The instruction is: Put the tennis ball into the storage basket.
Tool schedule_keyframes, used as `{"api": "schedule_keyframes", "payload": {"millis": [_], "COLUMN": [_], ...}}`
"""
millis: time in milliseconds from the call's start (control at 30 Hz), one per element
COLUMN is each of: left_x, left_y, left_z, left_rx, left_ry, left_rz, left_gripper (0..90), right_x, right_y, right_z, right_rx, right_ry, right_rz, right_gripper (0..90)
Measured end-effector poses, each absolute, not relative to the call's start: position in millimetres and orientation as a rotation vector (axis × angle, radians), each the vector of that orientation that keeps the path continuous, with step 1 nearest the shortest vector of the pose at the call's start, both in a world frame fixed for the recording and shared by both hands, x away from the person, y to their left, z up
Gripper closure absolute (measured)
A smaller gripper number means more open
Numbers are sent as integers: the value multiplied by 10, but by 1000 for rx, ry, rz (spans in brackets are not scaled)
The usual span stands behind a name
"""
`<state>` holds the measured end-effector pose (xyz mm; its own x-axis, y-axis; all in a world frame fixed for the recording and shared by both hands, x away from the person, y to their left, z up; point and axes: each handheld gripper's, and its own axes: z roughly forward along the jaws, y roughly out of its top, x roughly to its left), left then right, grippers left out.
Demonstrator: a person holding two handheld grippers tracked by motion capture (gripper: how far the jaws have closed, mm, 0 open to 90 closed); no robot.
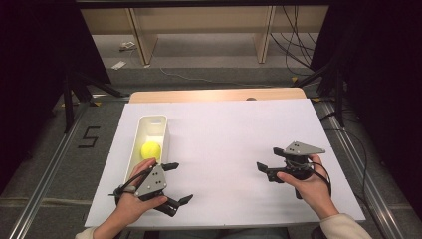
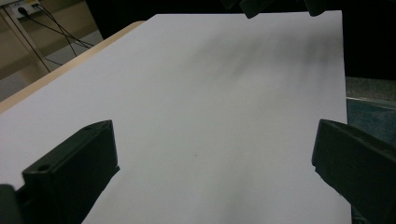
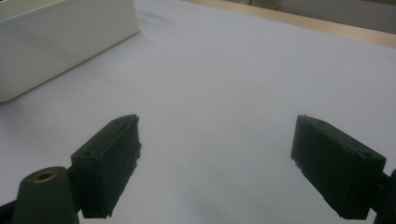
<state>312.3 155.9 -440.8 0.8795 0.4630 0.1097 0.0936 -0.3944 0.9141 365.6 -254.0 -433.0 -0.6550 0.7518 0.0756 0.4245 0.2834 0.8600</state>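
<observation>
A yellow ball (image 1: 150, 149) lies inside a long white bin (image 1: 162, 130) on the left of the white-covered table (image 1: 239, 129). My left gripper (image 1: 180, 182) is held just in front of the bin's near end. It is open with nothing between its jaws, and in the left gripper view (image 2: 212, 154) I see bare white surface ahead. My right gripper (image 1: 267, 158) hovers at the right side of the table, pointing left, open and empty. In the right gripper view (image 3: 217, 149) the bin (image 3: 60, 42) stands at the upper left.
The table's wooden far edge (image 1: 214, 94) shows beyond the white cover. Dark stands and cables sit on the floor at both sides. The tips of the other gripper (image 2: 252, 7) appear at the top of the left gripper view.
</observation>
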Motion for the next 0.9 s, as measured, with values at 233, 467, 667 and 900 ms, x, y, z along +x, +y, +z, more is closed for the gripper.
{"api": "schedule_keyframes", "payload": {"millis": [233,467,667,900], "left_x": [3125,3126,3126,3125], "left_y": [1562,1565,1562,1564], "left_z": [-4409,-4407,-4404,-4400], "left_rx": [1952,1951,1948,1947], "left_ry": [412,413,412,410], "left_rz": [423,422,421,421], "left_gripper": [0,0,0,0], "right_x": [3586,3540,3506,3488], "right_y": [-2609,-2691,-2739,-2778], "right_z": [-4341,-4339,-4350,-4348], "right_rx": [1071,1086,1097,1107], "right_ry": [2204,2183,2175,2159], "right_rz": [1307,1296,1294,1297], "right_gripper": [161,159,159,159]}}
